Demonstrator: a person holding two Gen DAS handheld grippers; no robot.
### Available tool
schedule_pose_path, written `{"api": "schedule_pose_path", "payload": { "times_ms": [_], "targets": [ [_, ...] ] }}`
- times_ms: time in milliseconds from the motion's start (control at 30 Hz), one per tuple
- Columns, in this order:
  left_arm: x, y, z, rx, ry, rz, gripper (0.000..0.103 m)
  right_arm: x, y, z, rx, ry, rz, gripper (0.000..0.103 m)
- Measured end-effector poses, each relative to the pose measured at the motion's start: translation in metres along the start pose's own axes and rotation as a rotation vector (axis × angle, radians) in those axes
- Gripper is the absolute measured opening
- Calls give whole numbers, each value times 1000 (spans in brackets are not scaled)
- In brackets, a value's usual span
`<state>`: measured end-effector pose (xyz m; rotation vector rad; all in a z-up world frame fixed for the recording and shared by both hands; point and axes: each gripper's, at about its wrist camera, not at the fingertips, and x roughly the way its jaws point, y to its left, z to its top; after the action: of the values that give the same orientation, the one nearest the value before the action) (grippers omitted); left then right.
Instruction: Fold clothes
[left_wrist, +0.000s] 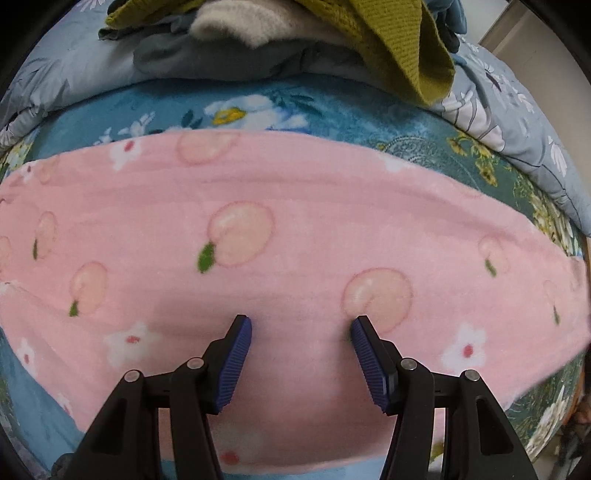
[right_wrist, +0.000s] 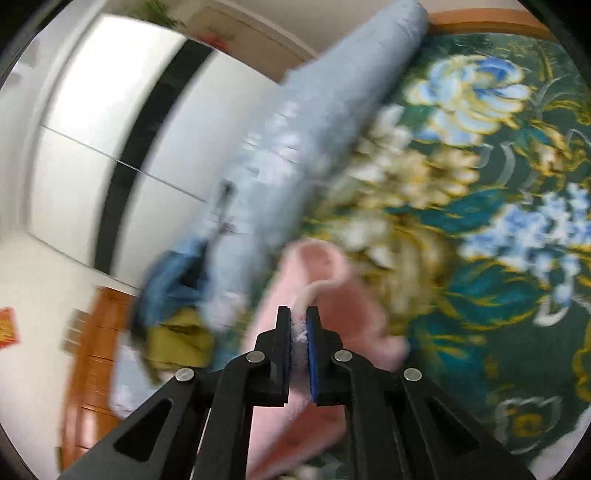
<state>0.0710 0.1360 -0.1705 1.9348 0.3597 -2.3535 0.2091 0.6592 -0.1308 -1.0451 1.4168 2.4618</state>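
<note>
I am holding my left gripper (left_wrist: 301, 326) over the pink peach-print garment (left_wrist: 280, 229), which is lying spread across the middle of the left wrist frame on the teal floral bedspread (left_wrist: 332, 107). Its jaws are standing apart, released, with the blue pads (left_wrist: 236, 362) hovering near the fleece at the lower centre of the frame and nothing pinched between them; whether the tips are touching the cloth I cannot tell. Along the top of that frame a pile of other clothes is sitting: an olive knit piece (left_wrist: 406, 48) draping toward the upper right, a cream fluffy piece (left_wrist: 243, 22) in the upper centre and a grey garment (left_wrist: 207, 59) under them, all resting on a pale blue flowered quilt (left_wrist: 517, 122).

In the blurred right wrist frame, my right gripper (right_wrist: 298, 314) is clenching an edge of the same pink garment (right_wrist: 332, 280) at the lower centre, the fleece bunching between the nearly closed jaws and trailing toward the bottom of the frame. The bedspread is filling the right side of the frame, the rolled quilt (right_wrist: 295, 147) is running diagonally through the middle, and a white wardrobe (right_wrist: 110, 110) is showing at the upper left
</note>
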Motion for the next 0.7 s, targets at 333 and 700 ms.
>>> {"api": "schedule_pose_path", "payload": {
  "times_ms": [333, 700],
  "targets": [
    [2, -1, 3, -1, 6, 5, 62, 16, -42, -16, 89, 45, -107, 30],
    [2, -2, 8, 20, 34, -33, 70, 35, -46, -12, 212, 70, -89, 24]
  ]
}}
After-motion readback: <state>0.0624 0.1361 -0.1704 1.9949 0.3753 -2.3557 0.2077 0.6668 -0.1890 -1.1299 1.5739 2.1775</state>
